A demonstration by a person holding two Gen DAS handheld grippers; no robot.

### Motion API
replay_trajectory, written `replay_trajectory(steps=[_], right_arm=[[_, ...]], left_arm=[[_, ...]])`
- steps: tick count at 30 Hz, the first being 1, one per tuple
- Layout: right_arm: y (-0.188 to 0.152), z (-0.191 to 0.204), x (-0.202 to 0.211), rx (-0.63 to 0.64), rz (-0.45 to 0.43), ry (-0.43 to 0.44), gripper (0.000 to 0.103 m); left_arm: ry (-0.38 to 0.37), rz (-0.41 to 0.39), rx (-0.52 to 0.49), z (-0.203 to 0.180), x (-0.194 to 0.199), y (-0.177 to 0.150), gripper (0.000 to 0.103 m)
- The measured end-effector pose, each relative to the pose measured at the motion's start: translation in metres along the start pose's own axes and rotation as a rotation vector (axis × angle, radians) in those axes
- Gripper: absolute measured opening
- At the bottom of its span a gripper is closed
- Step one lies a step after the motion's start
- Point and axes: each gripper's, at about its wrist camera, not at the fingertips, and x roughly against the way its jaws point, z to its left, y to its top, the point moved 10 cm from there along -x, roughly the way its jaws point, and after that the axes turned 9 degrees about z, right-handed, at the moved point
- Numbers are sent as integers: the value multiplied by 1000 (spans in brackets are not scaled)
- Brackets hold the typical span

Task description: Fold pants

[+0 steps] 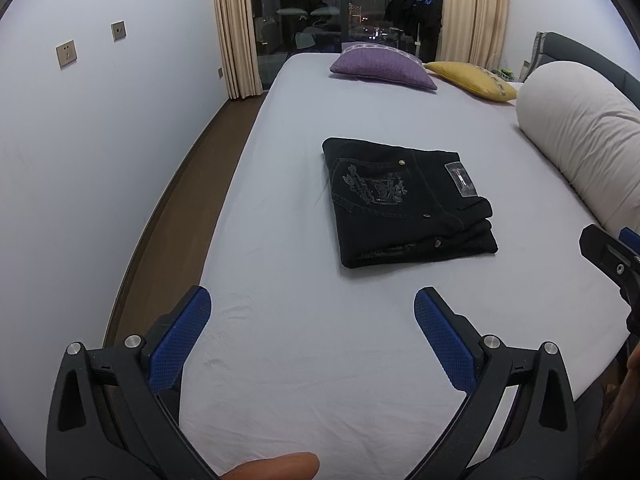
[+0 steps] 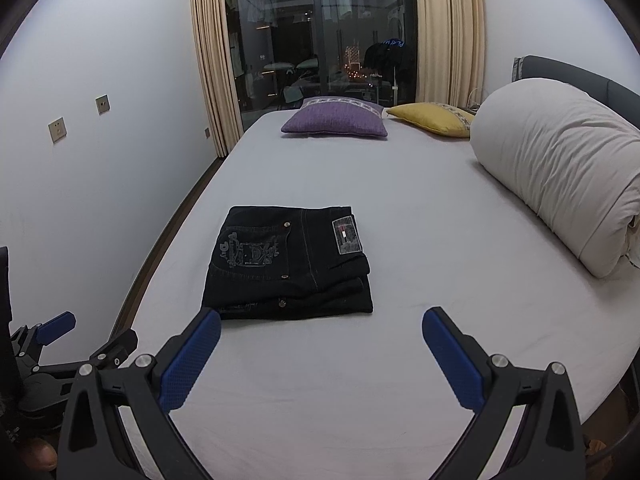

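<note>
Already the black denim pants [image 1: 408, 204] lie as a compact, squared, layered bundle on the pale grey bed sheet [image 1: 320, 360], so I judge the folding itself done and this moment to be the pull-back at the end. From my left gripper [image 1: 312, 320] the bundle sits at about one o'clock, well apart from the blue pads; from my right gripper [image 2: 320, 340] it sits at eleven o'clock, just beyond the left fingertip. Both sets of jaws are spread wide and hold nothing.

If anything remains, I would say only a light tidy: the stacked layers at the bundle's near right corner look slightly stepped, so a next move would call for a gentle press or nudge there, not a new fold.

On top I see a back pocket with pale embroidered lettering, which I cannot read with confidence, and a rectangular grey patch [image 2: 346, 235] with a small red, white and dark flag-like mark; its brand text is too small to tell. Small metal rivets dot the seams.

At twelve o'clock a purple woven cushion [image 2: 336, 122] and a yellow cushion [image 2: 432, 118] rest at the far end; a rolled white duvet [image 2: 560, 168] lies at two o'clock.
</note>
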Motion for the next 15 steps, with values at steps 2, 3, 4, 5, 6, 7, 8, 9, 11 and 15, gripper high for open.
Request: replay_trajectory(steps=[2,3,4,5,6,7,8,9,11,15], right_arm=[[-1,1,0,0,2,1,103],[-1,1,-1,1,2,1,103],[-1,1,-1,1,3,1,103],[-1,1,-1,1,3,1,103],[-2,1,-1,0,3,2,103],[-1,1,-1,0,4,1,103],[-2,1,-1,0,4,1,103],[-2,1,-1,0,5,1,103],[-3,2,-2,1,6,3,103],[-4,2,-2,1,5,3,103]], left_arm=[[0,0,1,0,0,0,103],[0,0,1,-1,-1,0,103],[0,0,0,0,0,0,103],[0,0,1,0,0,0,103],[0,1,1,0,-1,0,103],[0,1,1,0,-1,0,103],[0,0,1,0,-1,0,103],[0,0,1,0,0,0,103],[1,0,0,0,0,0,103],[0,1,1,0,0,-1,103]])
